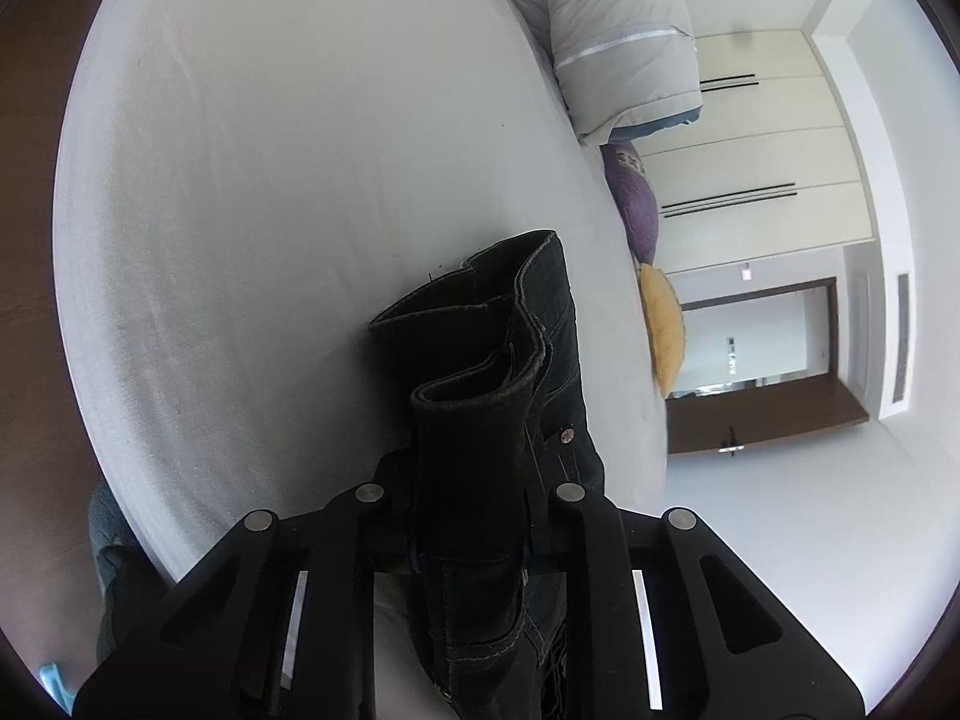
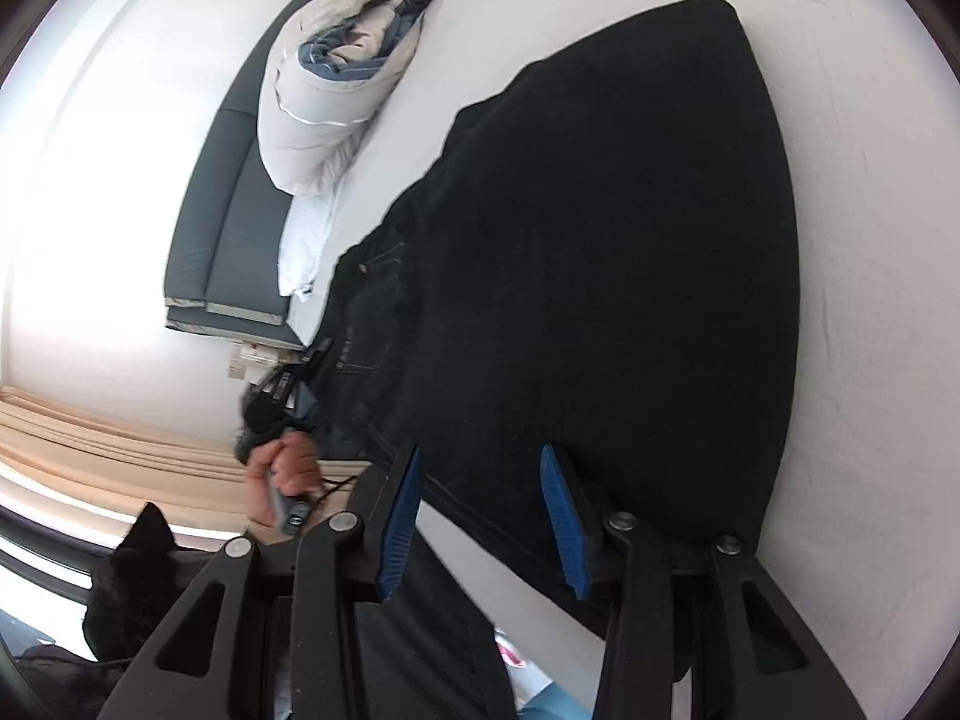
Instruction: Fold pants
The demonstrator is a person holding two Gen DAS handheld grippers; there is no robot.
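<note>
Black jeans (image 2: 600, 252) lie spread flat on the white bed sheet (image 2: 870, 240), folded lengthwise, in the right wrist view. My left gripper (image 1: 474, 498) is shut on the bunched waistband of the jeans (image 1: 480, 360), which stands up between its fingers above the sheet (image 1: 270, 210). The left gripper also shows in the right wrist view (image 2: 288, 396), held by a hand at the jeans' waist end. My right gripper (image 2: 480, 468) is open with blue pads (image 2: 399, 516), hovering over the near edge of the jeans and holding nothing.
A rolled grey duvet (image 1: 612, 30) lies at the head of the bed, with a purple cushion (image 1: 636, 198) and a yellow cushion (image 1: 663, 330) along the bed's edge. White wardrobes (image 1: 756, 138) and a door stand beyond. A dark headboard (image 2: 222, 228) is against the wall.
</note>
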